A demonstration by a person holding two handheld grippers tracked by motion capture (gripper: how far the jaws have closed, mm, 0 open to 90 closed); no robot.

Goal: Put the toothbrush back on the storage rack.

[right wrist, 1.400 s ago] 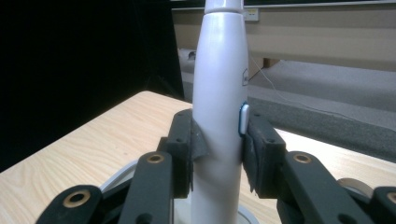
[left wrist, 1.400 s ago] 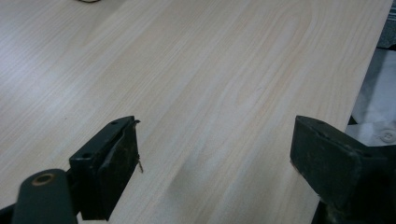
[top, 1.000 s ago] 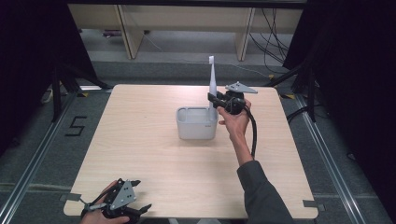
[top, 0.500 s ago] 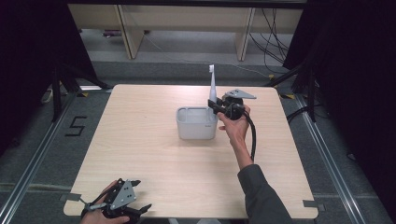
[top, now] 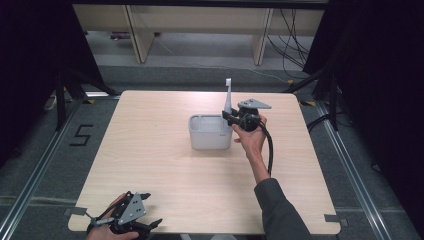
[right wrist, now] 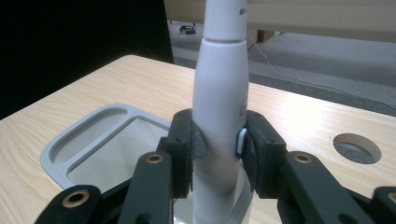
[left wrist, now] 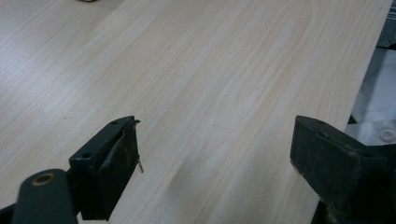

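Toothbrush upright, clamped between right gripper fingers, above container.

A lab or recording studio, by the look: pale wood tabletop ringed by black curtains, grey carpet floor marked with a taped "5", metal floor rails, loose cables beside bare wooden shelving.

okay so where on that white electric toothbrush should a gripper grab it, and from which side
Grip the white electric toothbrush on its thick lower handle, coming in level from the side, probably as the right gripper does now. It stands upright over the grey plastic holder, and the handle is round and widest there, so the pads close squarely; the neck above is thinner.
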